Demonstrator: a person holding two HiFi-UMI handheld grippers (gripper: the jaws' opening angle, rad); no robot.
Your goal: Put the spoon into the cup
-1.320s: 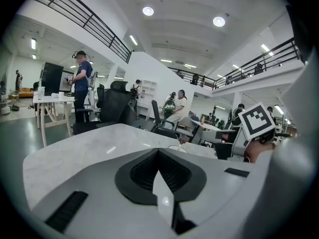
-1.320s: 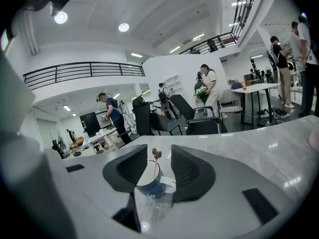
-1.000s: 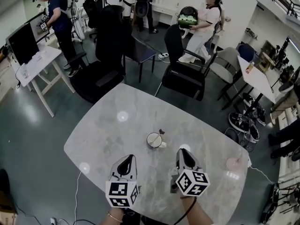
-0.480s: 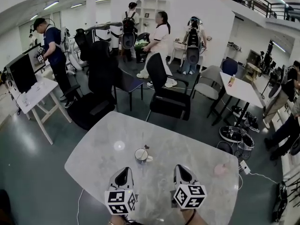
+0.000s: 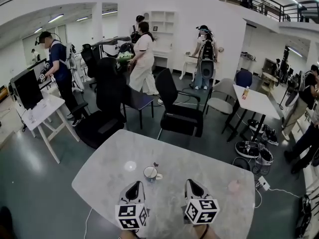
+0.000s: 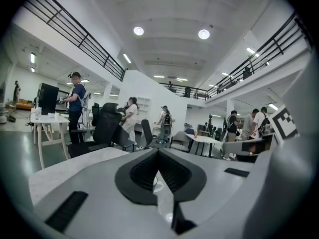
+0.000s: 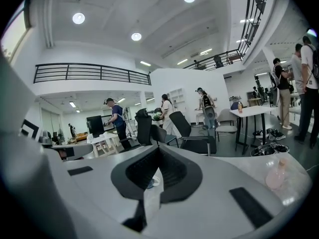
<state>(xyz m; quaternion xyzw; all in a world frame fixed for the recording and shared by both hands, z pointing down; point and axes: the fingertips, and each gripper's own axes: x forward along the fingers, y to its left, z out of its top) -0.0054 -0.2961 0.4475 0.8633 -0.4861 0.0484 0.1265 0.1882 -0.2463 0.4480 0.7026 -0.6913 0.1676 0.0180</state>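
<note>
A white cup (image 5: 150, 173) stands near the middle of the pale marble table (image 5: 104, 178). The spoon (image 5: 155, 165) stands in it, its dark handle end poking up past the rim. My left gripper (image 5: 133, 191) hovers above the table, nearer to me than the cup and a little left of it. Its jaws are shut and hold nothing. My right gripper (image 5: 193, 187) hangs to the cup's right, also shut and empty. In the left gripper view the left gripper (image 6: 158, 152) has its tips together. In the right gripper view the right gripper (image 7: 159, 151) looks the same.
A small pink object (image 5: 233, 185) lies on the table to the right, also in the right gripper view (image 7: 277, 176). Black chairs (image 5: 179, 118) stand past the far edge. Several people move about the room behind. A white side table (image 5: 42, 111) is at the left.
Both grippers have drawn back from the cup toward me and risen. The head view has tilted up, so the cup sits lower and smaller in it.
</note>
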